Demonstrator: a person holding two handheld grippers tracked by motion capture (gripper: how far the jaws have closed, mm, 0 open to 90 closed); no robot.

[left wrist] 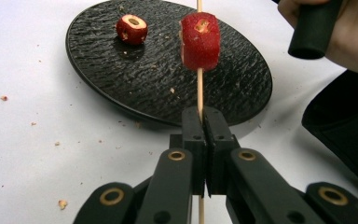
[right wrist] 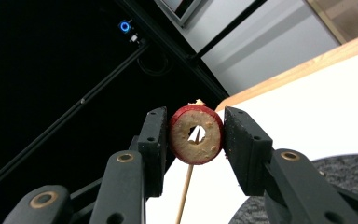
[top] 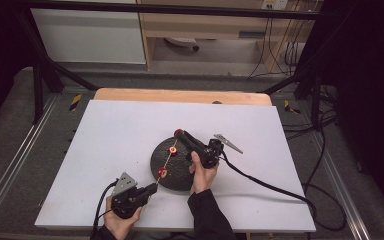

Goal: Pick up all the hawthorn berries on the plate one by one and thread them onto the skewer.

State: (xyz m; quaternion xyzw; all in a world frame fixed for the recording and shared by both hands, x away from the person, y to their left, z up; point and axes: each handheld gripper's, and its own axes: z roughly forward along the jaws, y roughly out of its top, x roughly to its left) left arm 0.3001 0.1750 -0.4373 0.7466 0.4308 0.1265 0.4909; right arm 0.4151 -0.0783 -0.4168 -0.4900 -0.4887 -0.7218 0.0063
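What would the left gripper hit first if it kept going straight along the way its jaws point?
Probably the red fruit piece threaded on the skewer that the left gripper is shut on. It sits right ahead along the stick, above the black plate. How far ahead is unclear.

Counter wide open at left and far side: free passage there. Middle blocked by black plate, skewer slanting above it, held between left hand-held gripper near and right hand-held gripper far. Right gripper's cable trails across near right. Metal clip lies right of plate.
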